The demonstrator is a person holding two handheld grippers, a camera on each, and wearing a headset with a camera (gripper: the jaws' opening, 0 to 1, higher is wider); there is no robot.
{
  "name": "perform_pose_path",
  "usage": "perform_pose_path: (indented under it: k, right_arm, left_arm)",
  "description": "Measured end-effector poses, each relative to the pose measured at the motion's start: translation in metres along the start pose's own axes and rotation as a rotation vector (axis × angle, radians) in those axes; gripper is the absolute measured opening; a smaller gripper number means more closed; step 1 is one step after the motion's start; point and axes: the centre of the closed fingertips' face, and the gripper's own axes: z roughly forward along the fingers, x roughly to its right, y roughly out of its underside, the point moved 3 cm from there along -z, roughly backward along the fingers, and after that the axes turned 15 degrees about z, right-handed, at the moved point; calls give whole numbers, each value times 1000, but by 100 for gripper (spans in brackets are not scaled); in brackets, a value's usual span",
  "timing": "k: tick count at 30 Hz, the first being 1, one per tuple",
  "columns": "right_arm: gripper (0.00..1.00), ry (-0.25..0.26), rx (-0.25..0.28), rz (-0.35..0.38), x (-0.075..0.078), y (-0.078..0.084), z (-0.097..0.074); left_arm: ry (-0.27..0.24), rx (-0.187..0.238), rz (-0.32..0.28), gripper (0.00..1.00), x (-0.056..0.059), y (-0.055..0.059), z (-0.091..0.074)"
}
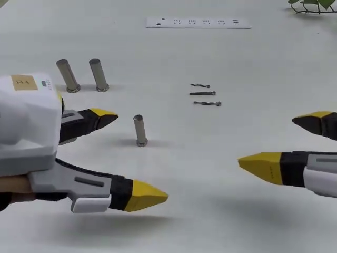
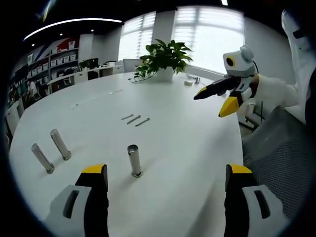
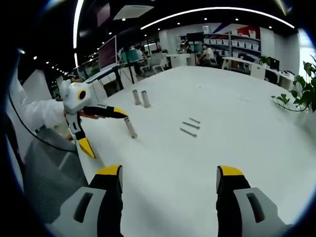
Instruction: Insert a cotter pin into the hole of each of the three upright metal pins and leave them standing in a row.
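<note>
On the white table (image 1: 237,221), three cotter pins (image 1: 203,94) are lying loose, side by side, none inserted. Two metal pins (image 1: 98,74) are standing together at the back left, and a lone metal pin (image 1: 139,130) is standing nearer, between them and the cotter pins. The left gripper (image 2: 166,173) and right gripper (image 3: 169,173) are hovering wide open, holding nothing. Judging the task as just starting: the next move is pinching one cotter pin and aiming it at a pin's hole, which is too small to see.

no readable text, label (image 1: 23,83) on left tongs (image 1: 142,156) blurred
</note>
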Motion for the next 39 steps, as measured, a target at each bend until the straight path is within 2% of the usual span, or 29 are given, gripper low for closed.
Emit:
perform_pose_path:
  k: [4,8,10,13,20,25,28,34,39]
  right_arm:
    - [74,1,15,-10,5,-8,-1]
    - [69,-37,63,-11,11,-27,-2]
    - [68,-38,76,-28,15,-37,-2]
    - [67,-18,62,-117,24,-52,-1]
    - [64,-12,46,-211,41,-78,7]
    - [63,-19,16,-256,51,-85,18]
    - [59,-30,-28,-282,55,-83,26]
    - [55,-65,-21,-283,55,-92,43]
    - [48,-82,-36,-298,60,-94,67]
  left_arm:
    - [7,4,-14,99,3,-1,-2]
    - [4,10,-27,99,3,-2,-4]
    - [-2,4,-30,99,3,-1,-5]
    - [-7,1,-33,99,2,0,-7]
    - [-7,6,-50,99,3,-2,-11]
    - [-17,11,-49,99,2,-4,-13]
    - [-18,9,-49,99,2,-4,-14]
    - [-16,-3,-65,99,4,-1,-15]
    - [-30,1,-72,99,4,0,-18]
